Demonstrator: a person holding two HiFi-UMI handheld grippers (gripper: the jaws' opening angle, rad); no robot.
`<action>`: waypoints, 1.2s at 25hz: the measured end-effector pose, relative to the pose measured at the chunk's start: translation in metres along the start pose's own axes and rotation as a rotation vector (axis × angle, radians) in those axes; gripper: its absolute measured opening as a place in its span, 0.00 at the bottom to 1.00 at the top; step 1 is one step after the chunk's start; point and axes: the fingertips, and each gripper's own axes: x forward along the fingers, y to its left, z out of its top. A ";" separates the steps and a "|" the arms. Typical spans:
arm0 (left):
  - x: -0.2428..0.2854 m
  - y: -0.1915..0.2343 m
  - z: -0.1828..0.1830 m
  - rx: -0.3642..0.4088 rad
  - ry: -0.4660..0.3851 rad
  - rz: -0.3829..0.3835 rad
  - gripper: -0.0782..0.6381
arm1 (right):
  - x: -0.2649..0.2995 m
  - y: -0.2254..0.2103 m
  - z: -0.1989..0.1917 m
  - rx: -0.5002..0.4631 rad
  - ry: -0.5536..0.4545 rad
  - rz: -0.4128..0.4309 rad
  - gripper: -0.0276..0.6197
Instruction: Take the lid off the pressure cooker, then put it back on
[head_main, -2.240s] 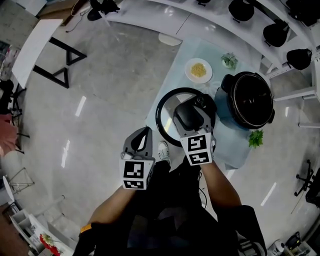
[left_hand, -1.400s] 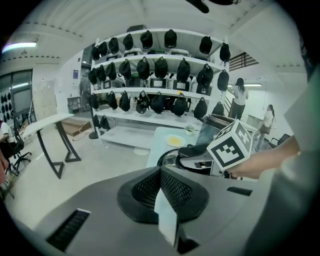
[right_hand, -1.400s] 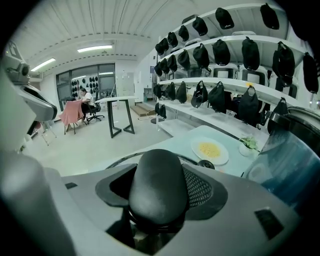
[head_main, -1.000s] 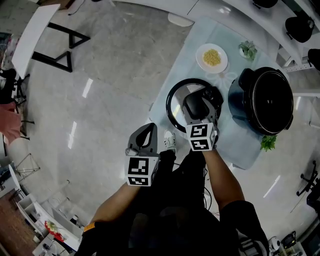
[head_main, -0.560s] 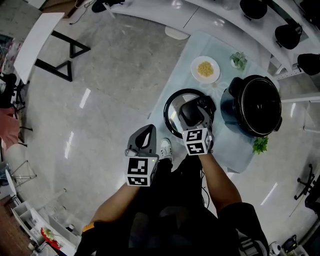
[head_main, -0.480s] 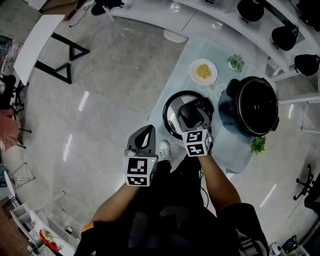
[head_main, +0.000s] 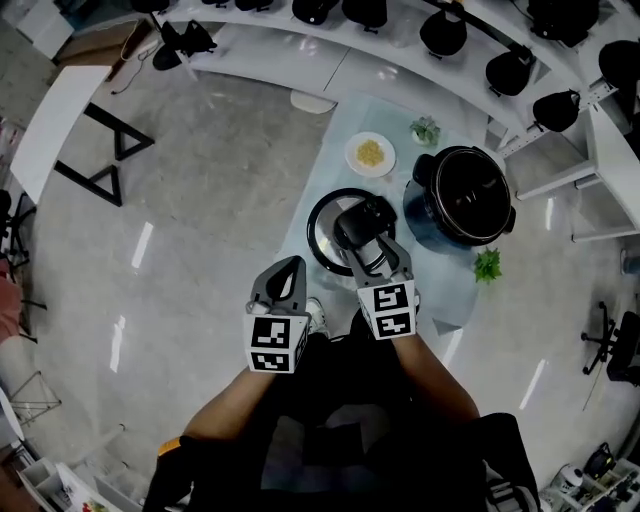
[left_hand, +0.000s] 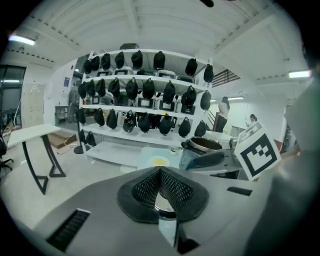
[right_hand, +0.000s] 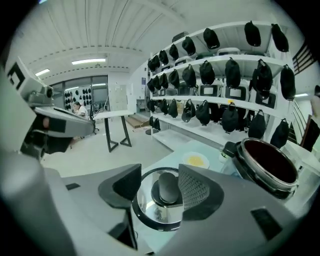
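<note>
Lid (head_main: 320, 226) lies flat on table (head_main: 436, 287), just beside open pot (head_main: 460, 195); right gripper (right_hand: 159, 181) jaws closing around lid knob (right_hand: 167, 187), not visibly pressing it; left gripper (left_hand: 160, 173) jaws together, empty, beside table; plate (head_main: 370, 153) and plant (head_main: 425, 130) beyond lid.

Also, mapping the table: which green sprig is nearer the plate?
The far sprig, just right of the plate; the other sprig lies at the cooker's near side, well away.
</note>
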 end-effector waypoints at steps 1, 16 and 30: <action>-0.003 -0.005 -0.001 0.008 -0.001 -0.017 0.12 | -0.012 0.001 0.003 0.006 -0.011 -0.011 0.42; -0.014 -0.089 -0.003 0.061 0.017 -0.188 0.12 | -0.113 -0.002 0.005 0.050 -0.095 -0.077 0.09; -0.033 -0.150 0.019 0.196 0.013 -0.139 0.12 | -0.159 -0.025 -0.012 0.140 -0.179 -0.034 0.09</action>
